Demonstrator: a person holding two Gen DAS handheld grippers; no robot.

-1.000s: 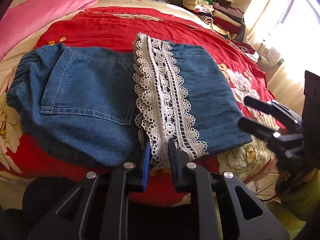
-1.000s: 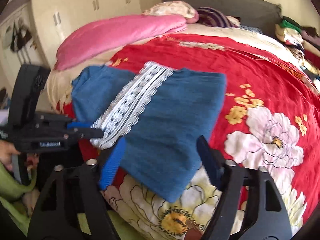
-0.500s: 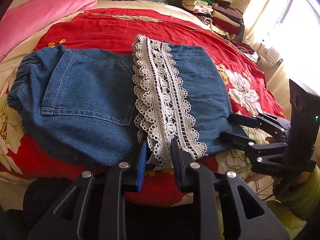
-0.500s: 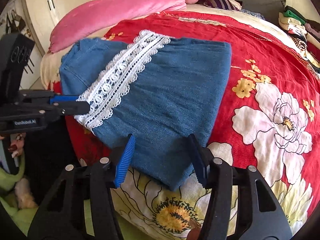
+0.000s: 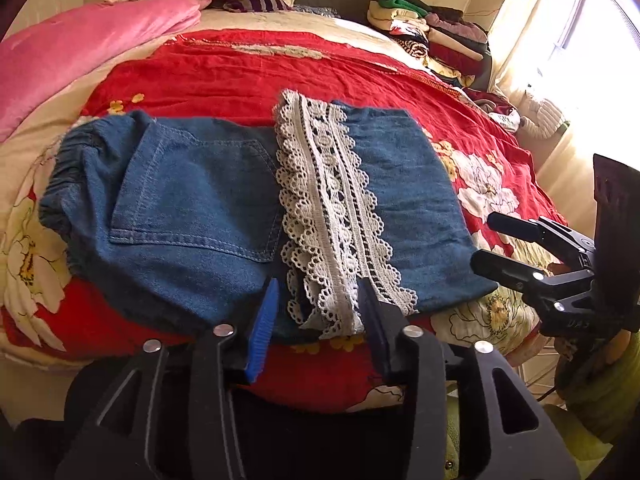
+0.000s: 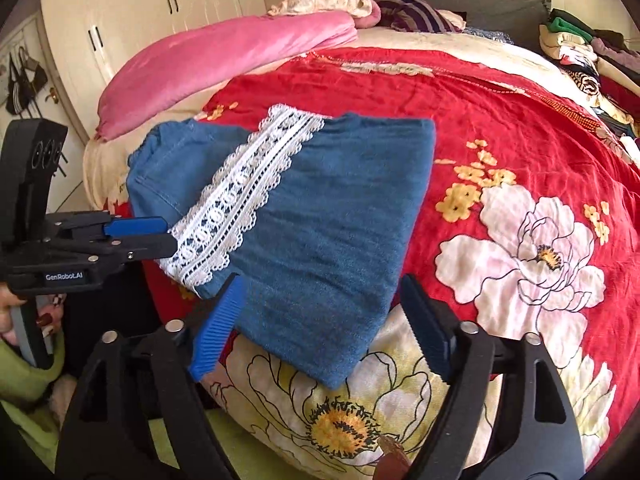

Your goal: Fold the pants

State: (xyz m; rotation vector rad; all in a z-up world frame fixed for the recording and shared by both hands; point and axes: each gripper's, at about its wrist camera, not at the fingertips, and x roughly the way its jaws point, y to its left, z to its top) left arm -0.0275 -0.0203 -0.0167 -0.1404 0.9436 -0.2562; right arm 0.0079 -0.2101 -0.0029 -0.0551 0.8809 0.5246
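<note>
The folded blue denim pants (image 5: 192, 208) with a white lace trim (image 5: 332, 216) lie on the near edge of the bed; they also show in the right wrist view (image 6: 328, 216). My left gripper (image 5: 318, 304) is open, its fingers either side of the lace hem's near end, holding nothing. It also shows at the left of the right wrist view (image 6: 170, 236). My right gripper (image 6: 320, 312) is open, straddling the near corner of the folded leg without gripping it. It also shows at the right of the left wrist view (image 5: 480, 240).
A red flowered bedspread (image 5: 248, 72) covers the bed. A pink quilt (image 5: 80, 48) lies at the far left. A pile of folded clothes (image 5: 432, 36) sits at the far right corner. White wardrobes (image 6: 152, 12) stand beyond the bed.
My left gripper's jaws have opened from nearly closed at the lace hem's near end. My right gripper has drawn back a little from the pants' corner. The pants lie still.
</note>
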